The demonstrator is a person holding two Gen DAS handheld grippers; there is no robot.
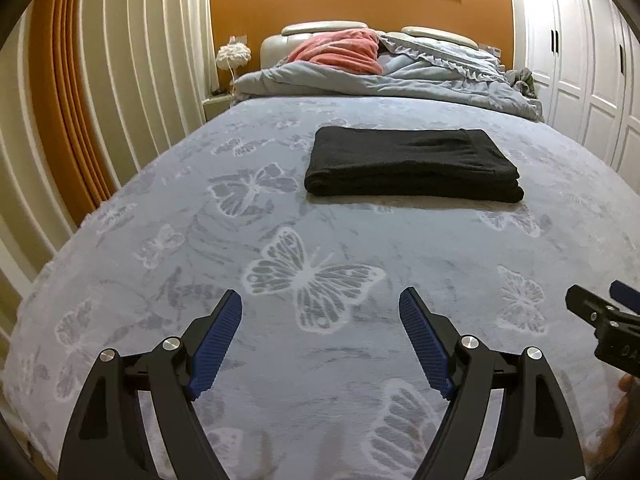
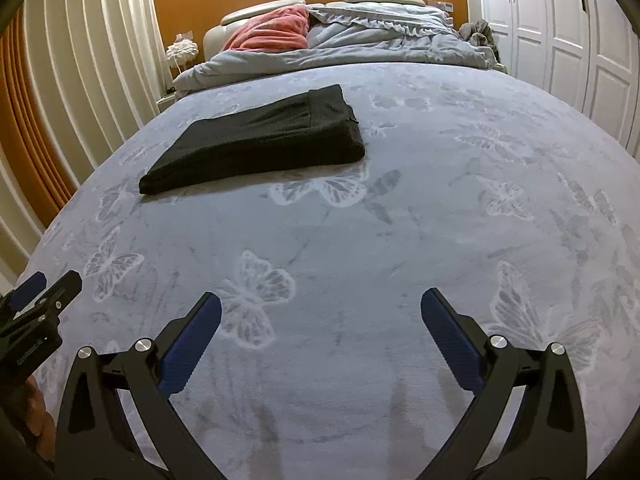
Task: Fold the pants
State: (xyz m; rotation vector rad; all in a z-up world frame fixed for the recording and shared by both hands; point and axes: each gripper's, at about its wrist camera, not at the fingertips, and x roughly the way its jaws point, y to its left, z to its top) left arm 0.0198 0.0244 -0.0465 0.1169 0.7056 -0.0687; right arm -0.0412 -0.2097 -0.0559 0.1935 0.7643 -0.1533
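Centre of left wrist frame, slightly above middle: black pants [image 1: 412, 164], folded into a compact rectangle, flat on butterfly-print bedspread [image 1: 312, 240]. Same bundle in upper left of right wrist frame [image 2: 260, 140], waistband end toward upper right. Left gripper [image 1: 320, 336] at bottom of frame, jaws spread wide, nothing between blue pads [image 1: 218, 344]. Right gripper [image 2: 320, 338] likewise agape and empty, low in its frame. Both well apart from pants. Fabric likely soft, knit-like, limp, light; layers probably prone to sliding apart if lifted by one edge. Best hold, by judgement: pinch through all layers at near thick folded edge, one gripper per corner. Folding apparently complete or nearly so. Rumpled duvet [image 1: 400, 80] and pink blanket [image 1: 340, 52] at frame top.
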